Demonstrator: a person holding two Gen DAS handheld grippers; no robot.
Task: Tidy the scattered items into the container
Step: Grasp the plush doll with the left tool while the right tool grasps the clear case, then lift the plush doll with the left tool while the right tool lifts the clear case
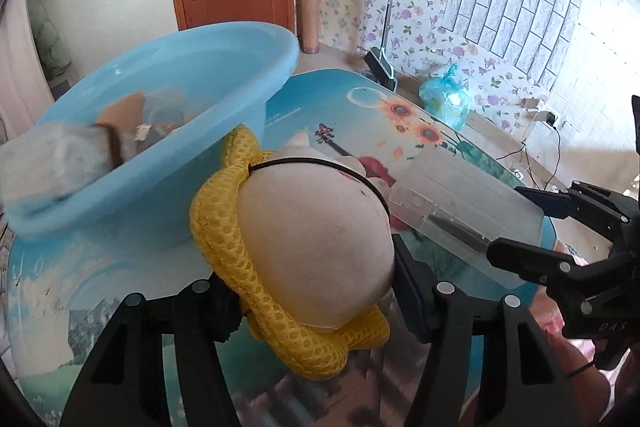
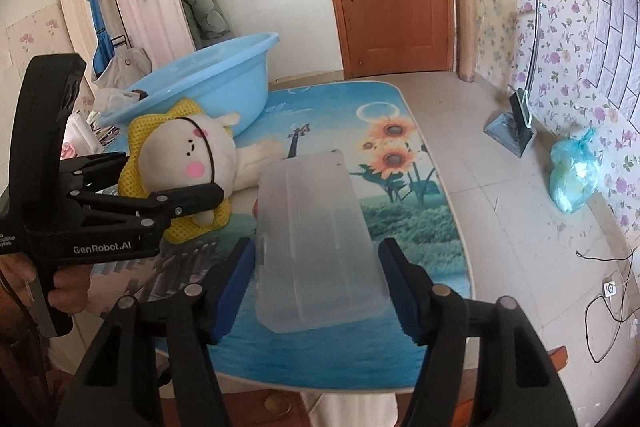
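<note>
- Your left gripper (image 1: 316, 291) has its jaws pinching the plush toy (image 1: 316, 239) at the head: in the left wrist view the cream head fills the gap and both pads sit against it, with the yellow mesh frill (image 1: 224, 247) bunched against the left pad.
- From the right wrist view you see the same toy (image 2: 192, 155) lying face-up on the surface (image 2: 420, 227) (a mat printed with sunflowers and sky), its head just beside the blue basin (image 2: 224, 79) and its body stretching towards the plastic box.
- Your right gripper (image 2: 316, 283) straddles the translucent plastic box (image 2: 320, 247). The box's near end sits between the blue pads; the left pad looks to be against its side, but on the right I cannot tell whether the pad presses the wall or stands just off it.
- The box (image 1: 460, 203) lies on its side on the surface, just beside the toy, as your left wrist view shows it with the right gripper's black fingers (image 1: 532, 259) on either side.
- The basin stands at the far left corner of the surface, its rim (image 1: 280, 39) above the toy's head. Inside it lie a few things already: a brown piece (image 1: 120, 115) and some pale, blurred scraps that are hard to name.
- Your hand (image 2: 66, 291) grips the left gripper's handle at the left edge of the right wrist view.
</note>
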